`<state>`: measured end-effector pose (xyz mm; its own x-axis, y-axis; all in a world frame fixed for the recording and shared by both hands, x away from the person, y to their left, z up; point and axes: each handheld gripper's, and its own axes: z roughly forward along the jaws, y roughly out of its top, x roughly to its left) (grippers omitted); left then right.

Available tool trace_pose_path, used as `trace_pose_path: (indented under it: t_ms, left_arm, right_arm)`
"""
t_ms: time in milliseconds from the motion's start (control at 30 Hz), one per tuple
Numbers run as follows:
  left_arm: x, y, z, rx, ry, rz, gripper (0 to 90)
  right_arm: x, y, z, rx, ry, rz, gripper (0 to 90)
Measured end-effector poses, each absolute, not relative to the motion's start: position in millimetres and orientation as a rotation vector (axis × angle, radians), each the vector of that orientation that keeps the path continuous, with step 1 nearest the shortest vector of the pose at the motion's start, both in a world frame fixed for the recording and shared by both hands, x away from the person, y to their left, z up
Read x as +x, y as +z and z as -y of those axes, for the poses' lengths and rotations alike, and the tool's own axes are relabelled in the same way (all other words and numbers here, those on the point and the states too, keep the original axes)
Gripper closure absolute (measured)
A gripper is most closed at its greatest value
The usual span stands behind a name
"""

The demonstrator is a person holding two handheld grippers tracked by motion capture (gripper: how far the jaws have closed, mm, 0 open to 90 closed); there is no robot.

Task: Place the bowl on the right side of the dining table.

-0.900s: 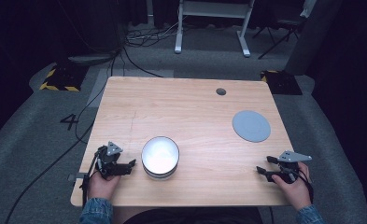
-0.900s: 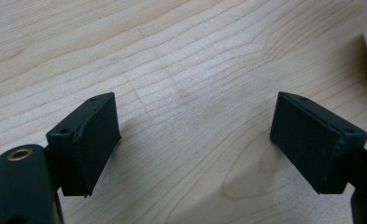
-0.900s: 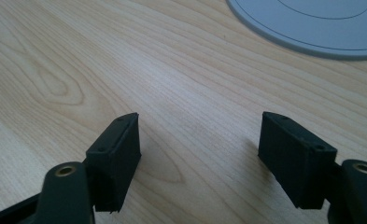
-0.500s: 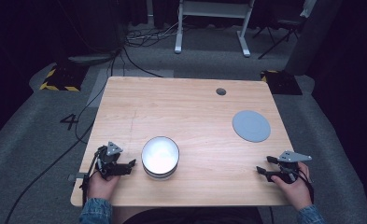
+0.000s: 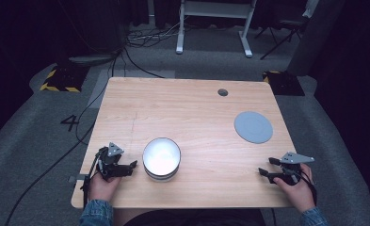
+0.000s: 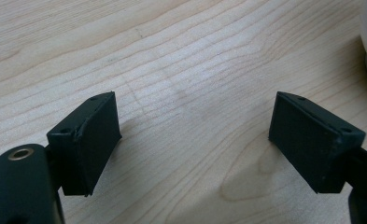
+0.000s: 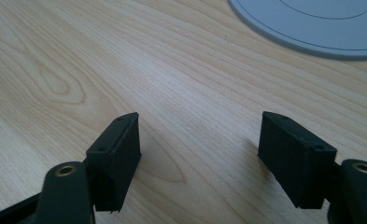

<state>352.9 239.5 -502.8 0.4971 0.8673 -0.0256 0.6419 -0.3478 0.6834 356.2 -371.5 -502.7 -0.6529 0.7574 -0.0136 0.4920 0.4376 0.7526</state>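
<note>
My left claw (image 5: 132, 165) rests wide beside the white bowl (image 5: 161, 157); my right claw (image 5: 265, 167), wide, near the grey disc (image 5: 253, 127).

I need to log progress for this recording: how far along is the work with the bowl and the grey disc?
Nothing looks done yet: the white bowl sits near the front edge, apart from the grey disc. Nothing is in hand: the left gripper is open beside the bowl, and the right gripper is open over bare table. Grasping and moving all seem left.
</note>
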Motion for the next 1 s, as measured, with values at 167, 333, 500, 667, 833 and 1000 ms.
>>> trace_pose_path:
  t_ms: [167,333,500,667,833,1000]
  left_arm:
    - [352.9,-502.8,-239.4,2.104,0.458,-1.235,16.6]
    - [352.9,-502.8,-239.4,2.104,0.458,-1.235,16.6]
    - [352.9,-502.8,-239.5,2.105,0.459,-1.235,16.6]
    - [352.9,-502.8,-239.5,2.105,0.456,-1.234,16.6]
    - [352.8,-502.8,-239.4,2.104,0.459,-1.235,16.6]
    - [352.8,-502.8,-239.4,2.106,0.46,-1.234,16.7]
  right_arm:
    - [355.7,-502.6,371.0,1.071,1.06,-2.344,29.7]
    - [355.5,-500.1,371.3,1.086,1.06,-2.356,29.8]
    - [354.1,-477.6,365.2,1.056,1.088,-2.35,30.5]
    - [354.5,-461.6,358.4,1.023,1.086,-2.351,30.6]
    - [357.1,-445.5,352.2,1.007,1.125,-2.341,30.7]
    - [363.5,-433.8,339.3,0.979,1.089,-2.379,31.8]
